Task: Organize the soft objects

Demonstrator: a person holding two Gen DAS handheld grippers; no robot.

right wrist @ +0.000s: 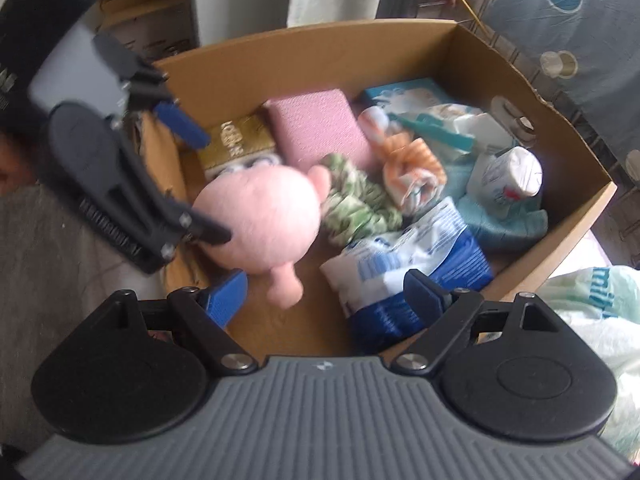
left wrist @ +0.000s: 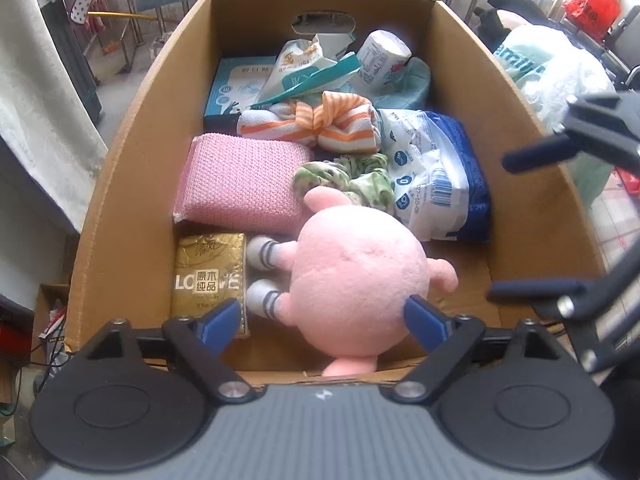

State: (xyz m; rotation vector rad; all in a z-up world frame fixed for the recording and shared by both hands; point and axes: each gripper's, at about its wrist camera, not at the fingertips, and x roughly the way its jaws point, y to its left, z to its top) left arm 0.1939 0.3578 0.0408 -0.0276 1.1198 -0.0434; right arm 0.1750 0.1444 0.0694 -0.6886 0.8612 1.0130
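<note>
pink plush toy (left wrist: pixel 358 280) lies by cardboard box (left wrist: pixel 132 168) near wall; both hand-held grippers (left wrist: pixel 320 320) (right wrist: pixel 324 296) spread, empty.

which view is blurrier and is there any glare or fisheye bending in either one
Right wrist view: motion-smeared, the pink plush toy and other contents soft. Left wrist view: sharp, print on the gold tissue pack readable, cardboard box walls bowed by the fisheye, window at top right blown out.
</note>
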